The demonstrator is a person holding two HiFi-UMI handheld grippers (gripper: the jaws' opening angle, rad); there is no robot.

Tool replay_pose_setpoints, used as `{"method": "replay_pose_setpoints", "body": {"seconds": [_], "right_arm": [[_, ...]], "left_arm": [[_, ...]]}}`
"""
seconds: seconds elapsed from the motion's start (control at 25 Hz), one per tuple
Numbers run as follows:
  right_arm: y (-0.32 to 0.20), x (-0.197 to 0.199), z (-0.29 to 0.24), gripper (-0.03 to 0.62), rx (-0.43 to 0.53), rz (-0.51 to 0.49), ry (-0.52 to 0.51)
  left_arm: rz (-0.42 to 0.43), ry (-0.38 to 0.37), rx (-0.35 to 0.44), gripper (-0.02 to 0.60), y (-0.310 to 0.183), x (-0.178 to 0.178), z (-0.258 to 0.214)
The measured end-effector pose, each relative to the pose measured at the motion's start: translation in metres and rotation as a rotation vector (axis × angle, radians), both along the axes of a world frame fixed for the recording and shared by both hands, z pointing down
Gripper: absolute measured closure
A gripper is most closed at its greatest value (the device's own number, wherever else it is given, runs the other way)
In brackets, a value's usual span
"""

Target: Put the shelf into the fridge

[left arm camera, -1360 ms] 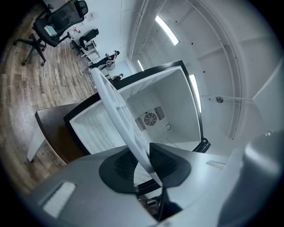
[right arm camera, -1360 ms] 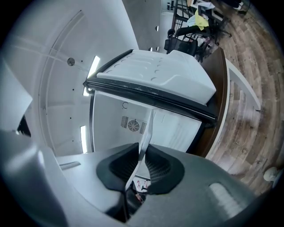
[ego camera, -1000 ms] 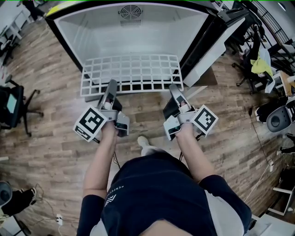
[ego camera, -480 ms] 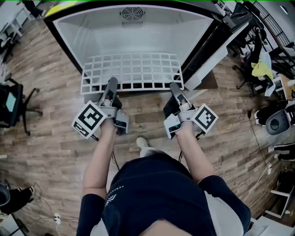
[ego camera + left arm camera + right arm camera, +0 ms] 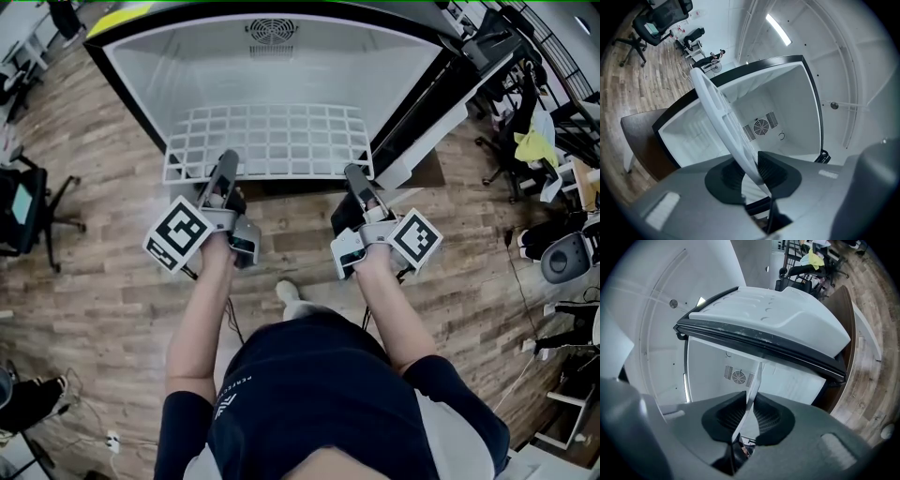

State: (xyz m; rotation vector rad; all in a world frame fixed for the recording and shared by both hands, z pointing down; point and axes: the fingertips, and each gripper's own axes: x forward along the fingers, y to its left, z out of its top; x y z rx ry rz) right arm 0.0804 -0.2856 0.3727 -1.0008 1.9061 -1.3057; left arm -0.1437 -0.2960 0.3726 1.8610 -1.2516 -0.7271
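Note:
The white grid shelf [image 5: 270, 141] lies flat, its far part over the mouth of the open fridge [image 5: 141, 66], whose white inside has a round fan [image 5: 265, 28] at the back. My left gripper [image 5: 225, 172] is shut on the shelf's near edge at the left. In the left gripper view the shelf [image 5: 723, 117] runs edge-on into the pads. My right gripper [image 5: 355, 178] is shut on the near edge at the right; its jaws have just opened a touch, with the shelf's thin edge [image 5: 753, 387] still pinched between them.
The fridge door [image 5: 448, 94] stands open at the right, its inner face [image 5: 783, 319] just above the right gripper. A brown board [image 5: 427, 167] lies beside it. Office chairs [image 5: 26, 214] stand at the left, and more chairs and desks [image 5: 534, 141] at the right, on a wooden floor.
Both grippers and the shelf have moved forward towards the fridge; more of the shelf now overlaps the fridge's opening. Both grips have stayed the same.

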Motion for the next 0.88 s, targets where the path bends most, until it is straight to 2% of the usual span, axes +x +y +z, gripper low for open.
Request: {"method": "replay_pose_setpoints", "body": {"seconds": [0.08, 0.32, 0.48, 0.6, 0.72, 0.88], "right_arm": [[-0.011, 0.0, -0.001, 0.543, -0.003, 0.004, 0.003], [-0.032, -0.003, -0.006, 0.542, -0.012, 0.02, 0.015], [-0.055, -0.005, -0.004, 0.539, -0.017, 0.041, 0.024], [-0.053, -0.004, -0.003, 0.537, -0.02, 0.052, 0.024], [-0.045, -0.002, -0.003, 0.537, -0.008, 0.057, 0.039], [-0.055, -0.002, -0.004, 0.536, -0.002, 0.075, 0.045]], "left_arm": [[-0.002, 0.021, -0.007, 0.483, -0.011, 0.001, 0.0], [0.005, -0.023, 0.012, 0.48, -0.035, -0.004, -0.008], [0.006, 0.006, 0.007, 0.48, -0.06, -0.005, -0.006], [0.008, -0.014, 0.023, 0.48, -0.058, -0.004, -0.008], [-0.002, -0.002, 0.012, 0.477, -0.048, -0.003, -0.006], [-0.007, -0.013, 0.011, 0.474, -0.058, -0.004, -0.005]]}}
